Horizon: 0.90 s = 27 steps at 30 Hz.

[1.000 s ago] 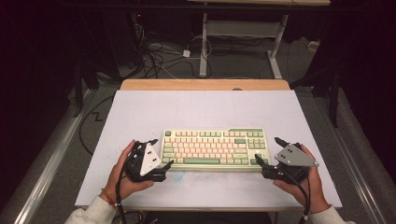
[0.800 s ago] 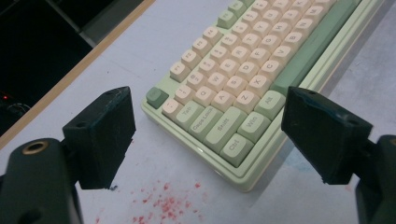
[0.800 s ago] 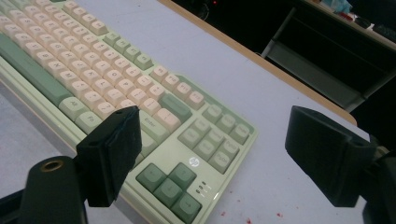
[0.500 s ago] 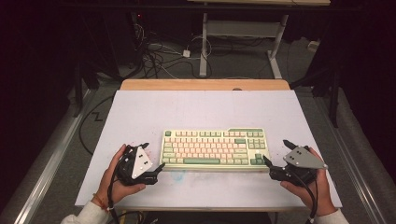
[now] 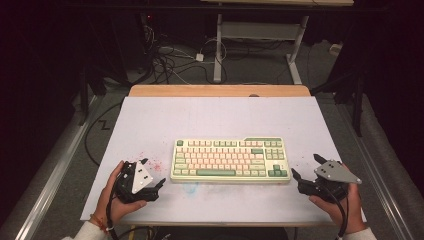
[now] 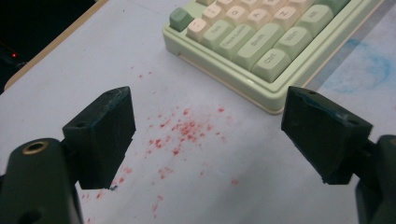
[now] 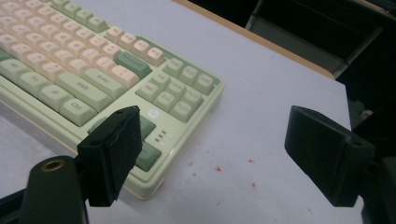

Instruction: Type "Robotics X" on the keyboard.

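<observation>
Between both tongs sits the keyboard (image 5: 230, 160): left tongs (image 5: 152, 172) and right tongs (image 5: 306, 167) spread, flanking its ends, likely staged for a two-sided lift.

Keyboard (image 6: 261, 51), left gripper view: cut off by the top edge, 1 corner visible. Right gripper view: keyboard (image 7: 107, 74) cut by the left and top edges, 1 jaw covering part of its near corner. High view: key legends too small to read.
</observation>
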Motion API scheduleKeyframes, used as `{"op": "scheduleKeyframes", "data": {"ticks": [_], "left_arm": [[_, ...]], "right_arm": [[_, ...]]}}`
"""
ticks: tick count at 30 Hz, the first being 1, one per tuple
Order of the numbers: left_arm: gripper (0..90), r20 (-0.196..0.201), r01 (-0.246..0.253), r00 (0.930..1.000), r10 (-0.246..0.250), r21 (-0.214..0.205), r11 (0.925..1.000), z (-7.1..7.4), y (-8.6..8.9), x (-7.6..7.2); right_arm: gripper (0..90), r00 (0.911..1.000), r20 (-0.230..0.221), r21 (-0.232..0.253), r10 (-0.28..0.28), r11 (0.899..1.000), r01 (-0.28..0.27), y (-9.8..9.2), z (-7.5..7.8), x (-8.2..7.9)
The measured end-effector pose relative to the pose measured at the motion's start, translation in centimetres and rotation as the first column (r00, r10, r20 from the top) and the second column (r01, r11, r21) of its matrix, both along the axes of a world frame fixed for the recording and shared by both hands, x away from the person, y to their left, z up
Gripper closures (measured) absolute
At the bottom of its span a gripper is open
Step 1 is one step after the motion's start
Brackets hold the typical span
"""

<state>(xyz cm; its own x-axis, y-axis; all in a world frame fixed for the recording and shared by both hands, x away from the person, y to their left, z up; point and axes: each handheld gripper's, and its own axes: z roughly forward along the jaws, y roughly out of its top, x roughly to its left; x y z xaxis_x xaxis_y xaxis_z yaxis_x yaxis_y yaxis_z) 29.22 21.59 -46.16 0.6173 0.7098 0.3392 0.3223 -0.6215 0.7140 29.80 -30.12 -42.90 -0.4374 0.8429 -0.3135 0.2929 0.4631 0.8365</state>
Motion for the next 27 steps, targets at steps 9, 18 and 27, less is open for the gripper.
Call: {"op": "scheduleKeyframes", "data": {"ticks": [9,18,27], "left_arm": [[16.4,-0.048,-0.012,0.9988,0.012,-0.001,0.9999,-1.5,0.6,-0.1],[16.4,-0.044,-0.006,0.999,0.006,-0.012,0.9999,-1.6,0.4,-0.2],[16.4,-0.044,0.007,0.999,-0.008,-0.022,0.9997,-1.6,0.5,-0.3]], "right_arm": [[19.9,0.9989,-0.025,0.053,-0.041,0.998,0.042,-2.0,-2.2,-0.5],[19.8,0.9991,-0.023,0.039,-0.036,0.999,0.037,-2.0,-2.3,-1.0],[19.4,0.9995,0.007,0.02,-0.032,0.999,0.032,-1.3,-1.7,-1.5]]}}
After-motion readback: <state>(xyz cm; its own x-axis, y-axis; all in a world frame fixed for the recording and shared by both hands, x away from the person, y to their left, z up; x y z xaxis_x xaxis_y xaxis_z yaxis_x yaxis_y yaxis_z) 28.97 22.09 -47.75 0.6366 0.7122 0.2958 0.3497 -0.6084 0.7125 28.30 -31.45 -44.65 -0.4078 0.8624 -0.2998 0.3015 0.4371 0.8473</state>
